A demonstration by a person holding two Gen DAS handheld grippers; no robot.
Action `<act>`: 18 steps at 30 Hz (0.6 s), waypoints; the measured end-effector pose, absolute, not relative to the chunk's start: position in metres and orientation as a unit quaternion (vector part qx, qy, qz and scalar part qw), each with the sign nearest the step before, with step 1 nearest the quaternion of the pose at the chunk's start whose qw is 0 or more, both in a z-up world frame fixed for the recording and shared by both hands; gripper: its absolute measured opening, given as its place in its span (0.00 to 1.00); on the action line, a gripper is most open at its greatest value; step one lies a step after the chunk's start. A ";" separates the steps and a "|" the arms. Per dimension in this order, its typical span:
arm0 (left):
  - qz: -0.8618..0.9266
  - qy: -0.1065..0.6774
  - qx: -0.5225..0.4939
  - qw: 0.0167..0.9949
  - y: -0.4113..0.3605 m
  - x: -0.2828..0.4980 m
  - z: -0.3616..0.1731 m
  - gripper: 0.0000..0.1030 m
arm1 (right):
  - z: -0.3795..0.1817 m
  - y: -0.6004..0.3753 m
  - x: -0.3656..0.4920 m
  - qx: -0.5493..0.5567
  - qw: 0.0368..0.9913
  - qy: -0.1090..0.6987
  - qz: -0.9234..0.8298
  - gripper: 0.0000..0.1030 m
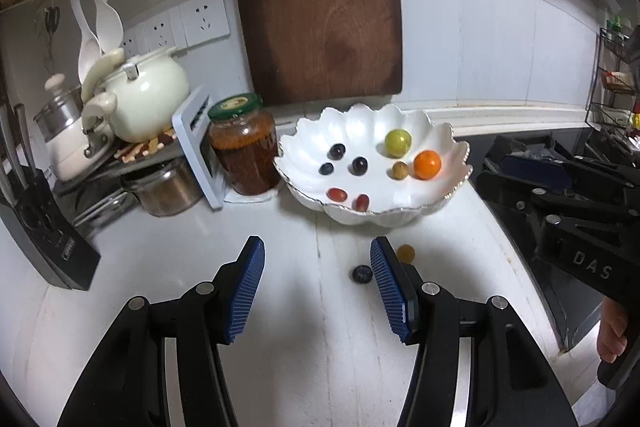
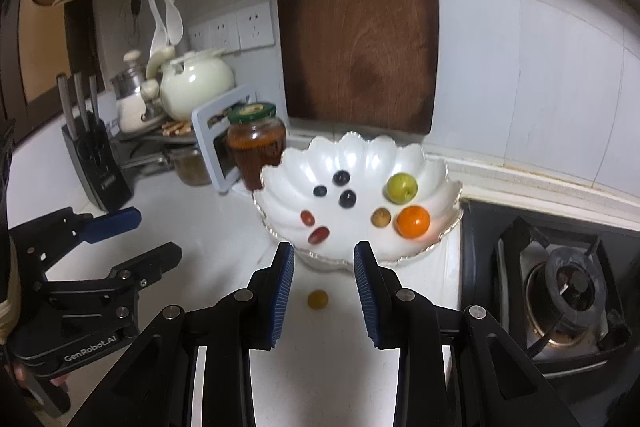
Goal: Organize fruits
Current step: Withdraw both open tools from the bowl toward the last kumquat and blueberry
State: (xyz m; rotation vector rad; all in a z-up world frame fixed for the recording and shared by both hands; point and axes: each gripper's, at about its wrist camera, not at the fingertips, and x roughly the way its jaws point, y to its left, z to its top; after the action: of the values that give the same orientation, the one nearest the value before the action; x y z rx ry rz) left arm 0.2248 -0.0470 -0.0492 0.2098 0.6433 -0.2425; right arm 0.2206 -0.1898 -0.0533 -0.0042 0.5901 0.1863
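Note:
A white scalloped bowl (image 1: 436, 135) (image 2: 434, 159) stands on the white counter and holds several small fruits: an orange fruit (image 1: 427, 165) (image 2: 413, 221), a green fruit (image 1: 398, 143) (image 2: 401, 188), dark grapes (image 1: 359, 165) and red grapes (image 1: 337, 193). A yellow berry (image 1: 405, 253) (image 2: 318, 299) and a dark blueberry (image 1: 361, 274) lie on the counter in front of the bowl. My left gripper (image 1: 317, 255) is open and empty, with the blueberry just inside its right finger. My right gripper (image 2: 324, 259) is open and empty, with the yellow berry between its fingers.
A jar with a green lid (image 1: 244, 147) stands left of the bowl. A dark cutting board (image 1: 320, 7) leans on the wall behind. Pots and a kettle (image 1: 140, 95) crowd the left with a knife block (image 2: 96, 155). A gas stove (image 2: 560, 287) lies to the right.

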 end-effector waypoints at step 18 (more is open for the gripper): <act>-0.153 0.333 0.112 0.923 -0.047 0.233 -0.098 0.53 | -0.099 -0.182 0.238 -0.011 0.934 0.336 0.118 0.32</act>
State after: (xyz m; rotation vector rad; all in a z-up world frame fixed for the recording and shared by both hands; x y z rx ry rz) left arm 0.2326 -0.0465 -0.0976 0.2309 0.6845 -0.3139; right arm 0.2376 -0.1817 -0.0992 -0.0233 0.6875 0.2405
